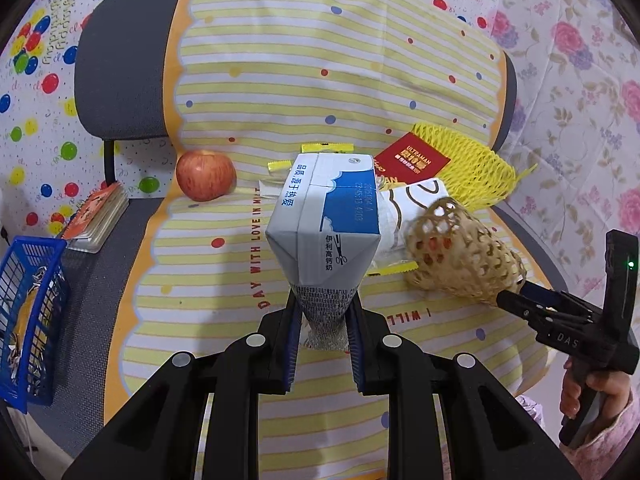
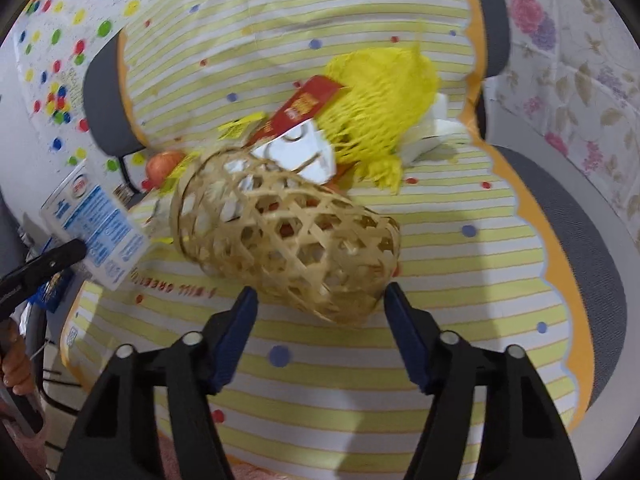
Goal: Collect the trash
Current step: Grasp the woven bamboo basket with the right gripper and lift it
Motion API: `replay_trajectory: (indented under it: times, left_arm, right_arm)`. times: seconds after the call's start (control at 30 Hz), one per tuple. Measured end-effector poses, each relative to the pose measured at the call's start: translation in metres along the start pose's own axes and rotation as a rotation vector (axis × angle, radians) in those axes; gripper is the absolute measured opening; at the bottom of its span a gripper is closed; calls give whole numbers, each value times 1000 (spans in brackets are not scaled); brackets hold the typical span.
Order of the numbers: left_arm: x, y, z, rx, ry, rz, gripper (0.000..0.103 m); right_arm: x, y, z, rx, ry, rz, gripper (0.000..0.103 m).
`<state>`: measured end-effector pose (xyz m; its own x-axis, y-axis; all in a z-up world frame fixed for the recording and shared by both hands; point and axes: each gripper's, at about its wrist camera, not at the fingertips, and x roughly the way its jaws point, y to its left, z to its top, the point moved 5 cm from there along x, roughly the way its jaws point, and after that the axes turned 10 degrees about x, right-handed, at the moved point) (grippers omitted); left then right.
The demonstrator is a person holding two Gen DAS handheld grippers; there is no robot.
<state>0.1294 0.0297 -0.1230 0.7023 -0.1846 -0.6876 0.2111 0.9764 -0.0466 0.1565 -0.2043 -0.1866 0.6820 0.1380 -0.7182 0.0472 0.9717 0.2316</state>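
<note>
Milk carton (image 1: 324, 216): white and blue, lower centre of the left wrist view, its crushed lower end pinched between my left tongs (image 1: 323, 320); its top points away from the camera.
Left tongs: nearly closed, blue pads pressing both sides of the carton's crumpled end.
Right tongs (image 2: 320, 312): jaws about half apart, one on each side of the closed end of the woven bamboo basket (image 2: 288, 236); I cannot tell whether the pads touch it. In the left wrist view these tongs (image 1: 516, 294) enter from the lower right and meet the basket's (image 1: 464, 256) narrow end.
Basket: lying on its side, open mouth toward the upper left of the right wrist view.
Trash pile: yellow foam net (image 2: 380, 96), red packet (image 2: 304, 108) and white paper cup (image 2: 300, 152), bunched upper centre of the right wrist view, just beyond the basket's mouth.
Apple (image 1: 206, 176): left of centre in the left wrist view, apart from the pile.
Blue crate (image 1: 28, 320): far left edge, holding scraps.
Surface: yellow-striped cloth (image 1: 320, 60) draped over a grey chair (image 1: 128, 64).
</note>
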Motion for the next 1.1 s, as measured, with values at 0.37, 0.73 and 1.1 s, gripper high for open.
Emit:
replay_trajectory:
  times: [0.37, 0.73, 1.1]
  left_arm:
    - [-4, 10, -3, -2, -2, 16, 23]
    - [-7, 21, -10, -35, 7, 31, 23]
    - [-13, 20, -13, -41, -1, 24, 23]
  right_arm:
    - [-16, 66, -21, -208, 64, 62, 72]
    - [16, 81, 32, -371, -45, 48, 83]
    - [24, 86, 12, -472, 8, -70, 77]
